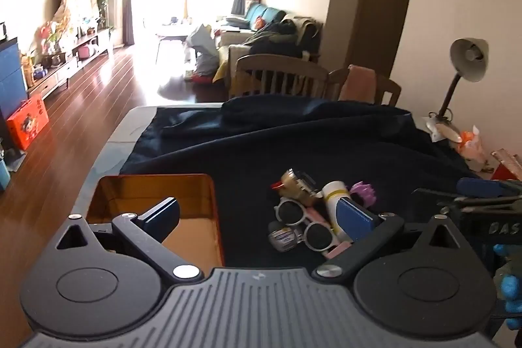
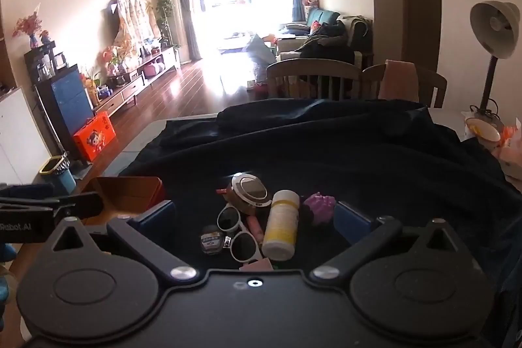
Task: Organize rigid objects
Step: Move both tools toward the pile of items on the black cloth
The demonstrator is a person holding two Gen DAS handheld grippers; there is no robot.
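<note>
Dark cloth, soft & creased, covers the table; amber tray w/ glossy rigid walls sits at 9 o'clock of the pile. White bottle, smooth cylinder, lies mid-pile, sunglasses touching at its 9. Right gripper & left gripper both spread wide, empty. Best approach: straddle the bottle across its width, clear of the frames
</note>
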